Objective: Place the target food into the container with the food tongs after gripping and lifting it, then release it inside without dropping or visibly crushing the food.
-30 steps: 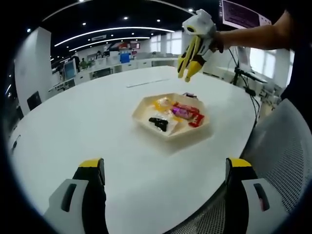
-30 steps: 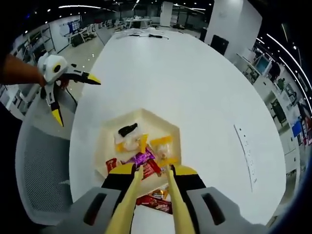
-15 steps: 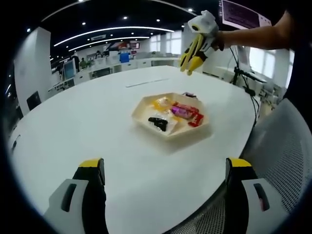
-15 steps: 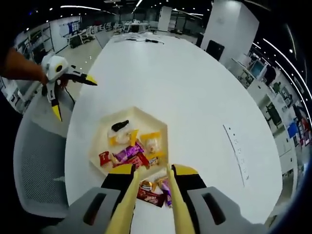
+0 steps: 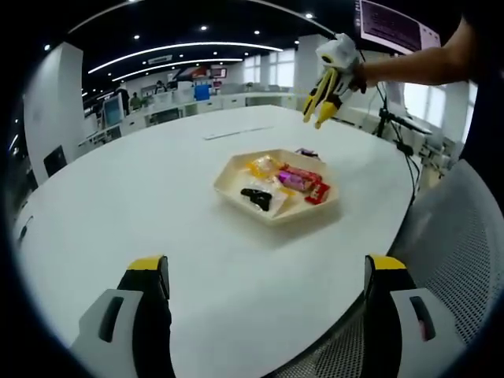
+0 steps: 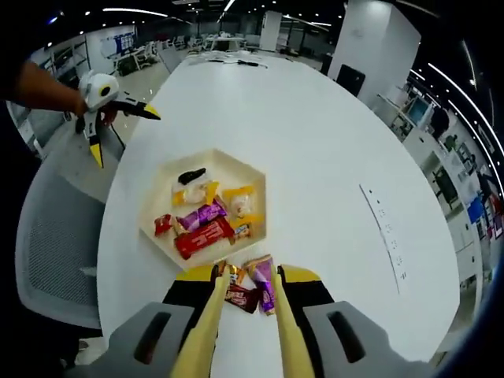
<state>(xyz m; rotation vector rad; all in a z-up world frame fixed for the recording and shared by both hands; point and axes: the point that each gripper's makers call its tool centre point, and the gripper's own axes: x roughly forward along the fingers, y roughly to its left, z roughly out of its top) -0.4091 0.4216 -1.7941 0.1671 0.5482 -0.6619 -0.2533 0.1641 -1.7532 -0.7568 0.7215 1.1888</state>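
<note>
Your right gripper (image 6: 242, 277): holds yellow tongs (image 6: 236, 323), tips apart, nothing pinched, over loose snacks (image 6: 250, 285) on the tabletop (image 6: 315, 157) | tray (image 6: 206, 209): hexagonal, holds wrapped snacks, just beyond the tips | your left gripper (image 5: 268, 276): jaws spread, empty, well short of the tray.

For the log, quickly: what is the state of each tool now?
Left tool: open, holding nothing.
Right tool: closed on yellow food tongs, tongs hold nothing.
</note>
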